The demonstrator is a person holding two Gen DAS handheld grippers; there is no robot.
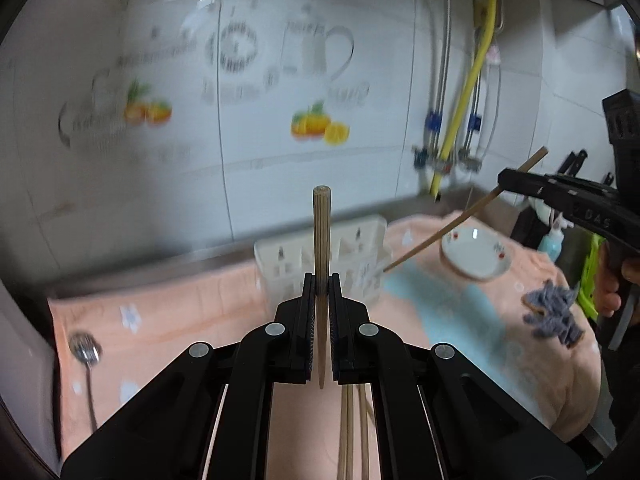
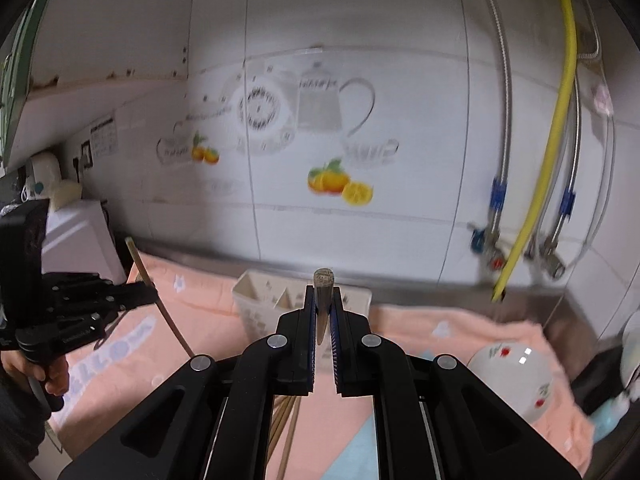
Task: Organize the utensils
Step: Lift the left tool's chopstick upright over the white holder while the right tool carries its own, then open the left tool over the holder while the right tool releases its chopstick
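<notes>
Clamped upright in the left gripper (image 1: pixel 322 280) is one chopstick (image 1: pixel 321 240); the right gripper (image 2: pixel 323 300) pinches another chopstick (image 2: pixel 323 280). Lower each tip-first, steadily, into the white holder (image 1: pixel 352 248) at the worktop's back edge, then release.

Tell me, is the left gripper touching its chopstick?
Touching. The left wrist view shows the left gripper with its jaws shut tight on both sides of the chopstick.

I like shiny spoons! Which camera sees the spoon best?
The left wrist view. The spoon lies on the pink towel at the left edge there, with its bowl and handle showing, though blurred. The right wrist view does not show it at all.
</notes>
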